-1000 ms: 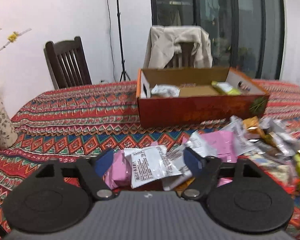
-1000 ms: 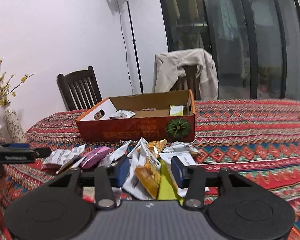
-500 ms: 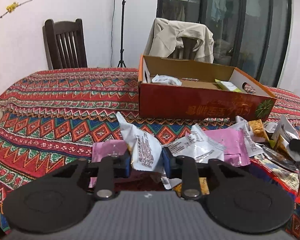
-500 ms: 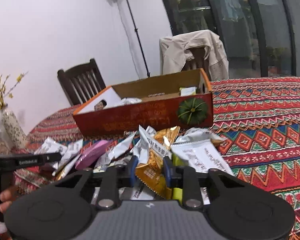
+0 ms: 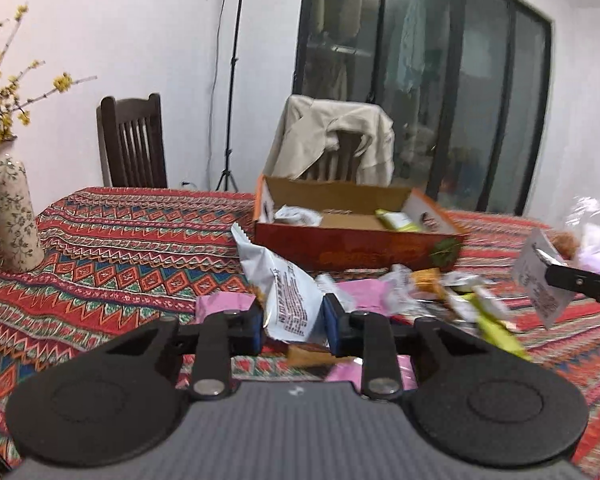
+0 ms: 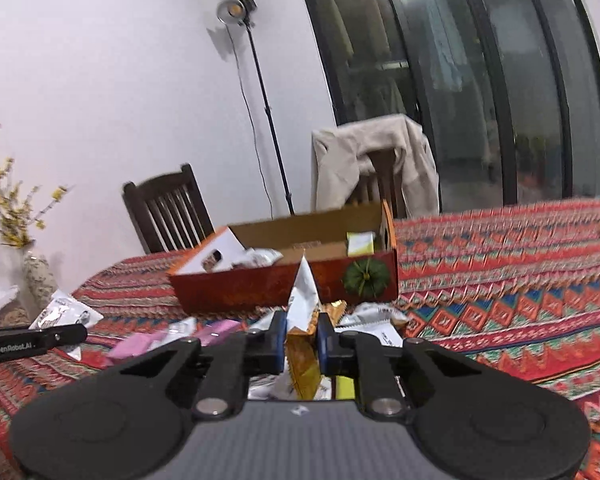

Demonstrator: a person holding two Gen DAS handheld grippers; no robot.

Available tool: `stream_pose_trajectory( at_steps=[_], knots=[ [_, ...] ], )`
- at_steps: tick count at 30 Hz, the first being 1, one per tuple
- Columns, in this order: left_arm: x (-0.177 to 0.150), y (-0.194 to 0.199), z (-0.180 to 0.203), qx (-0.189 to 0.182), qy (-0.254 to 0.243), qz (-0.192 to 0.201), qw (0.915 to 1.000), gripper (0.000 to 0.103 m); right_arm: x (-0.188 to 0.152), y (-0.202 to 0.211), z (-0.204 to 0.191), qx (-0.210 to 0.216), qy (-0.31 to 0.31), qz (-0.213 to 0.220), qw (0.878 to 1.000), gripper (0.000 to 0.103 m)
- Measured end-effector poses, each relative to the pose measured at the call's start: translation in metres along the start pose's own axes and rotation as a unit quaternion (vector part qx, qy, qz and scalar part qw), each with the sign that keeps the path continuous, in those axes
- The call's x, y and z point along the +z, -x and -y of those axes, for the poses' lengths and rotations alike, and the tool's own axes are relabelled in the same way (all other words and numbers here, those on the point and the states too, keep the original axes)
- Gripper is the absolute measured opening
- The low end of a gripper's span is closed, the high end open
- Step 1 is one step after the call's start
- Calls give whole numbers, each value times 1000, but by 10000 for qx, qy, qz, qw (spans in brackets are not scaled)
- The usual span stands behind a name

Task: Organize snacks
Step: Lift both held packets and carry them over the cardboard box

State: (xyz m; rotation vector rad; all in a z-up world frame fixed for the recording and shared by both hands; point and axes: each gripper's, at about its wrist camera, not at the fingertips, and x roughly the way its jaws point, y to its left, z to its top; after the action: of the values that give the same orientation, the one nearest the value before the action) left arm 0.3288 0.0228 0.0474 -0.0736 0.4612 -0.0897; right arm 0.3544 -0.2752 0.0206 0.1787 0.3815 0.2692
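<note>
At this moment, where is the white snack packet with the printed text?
In the left wrist view, the white snack packet is clamped between the left gripper fingers, raised over the pink packets, in front of the orange cardboard box.

White snack packet (image 5: 290, 300) is pinched upright off the table, and a white and gold one (image 6: 302, 330) likewise. Rest of the snacks (image 5: 420, 292) sit jumbled right in front of the orange box (image 5: 360, 248), which already has a few inside.
</note>
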Motion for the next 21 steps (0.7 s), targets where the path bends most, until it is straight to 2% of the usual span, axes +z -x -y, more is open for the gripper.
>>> stream_pose_trajectory(
  at_steps=[5,11,16,21],
  knots=[
    [-8,64,18,-63,-87,281,9995,29,4,64,-21,3,337,251,9991,15],
    [-20,130,28,-75,-149,428,9989,29,-1,138,-40,-46,569,464,9973,15],
    [-25,170,28,-93,-158,690,9974,29,-5,185,-55,-126,712,665,9952,15],
    [-25,191,27,-139,-104,865,9961,29,-9,210,-67,-65,801,778,9937,15]
  ],
)
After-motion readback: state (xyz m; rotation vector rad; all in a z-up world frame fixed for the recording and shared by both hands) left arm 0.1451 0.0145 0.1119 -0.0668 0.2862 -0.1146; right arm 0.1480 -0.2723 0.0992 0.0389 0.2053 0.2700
